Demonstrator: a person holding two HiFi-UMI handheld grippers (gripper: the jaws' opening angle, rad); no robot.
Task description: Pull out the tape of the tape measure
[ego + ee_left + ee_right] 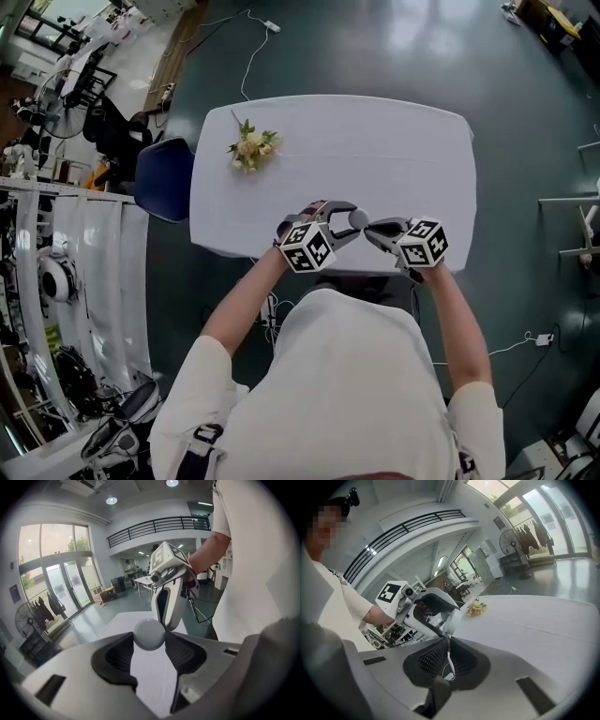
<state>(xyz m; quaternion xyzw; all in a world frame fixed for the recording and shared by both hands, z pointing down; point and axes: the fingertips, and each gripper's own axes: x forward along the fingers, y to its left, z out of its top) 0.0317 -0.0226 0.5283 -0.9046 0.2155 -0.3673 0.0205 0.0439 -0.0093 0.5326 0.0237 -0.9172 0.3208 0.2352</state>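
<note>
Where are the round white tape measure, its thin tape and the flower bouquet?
Round white tape measure [149, 633]: left gripper view, case centre.
Thin tape [448, 656]: right gripper view, mid-strip.
Flower bouquet [251, 147]: head view, blossoms.

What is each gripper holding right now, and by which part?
The left gripper clamps the round tape measure by its sides; the right gripper pinches the tape near its free end.

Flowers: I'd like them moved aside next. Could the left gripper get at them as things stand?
Probably not yet. The table towards the flowers is bare, but the left gripper is shut on the tape measure, whose tape the right gripper pinches.
</note>
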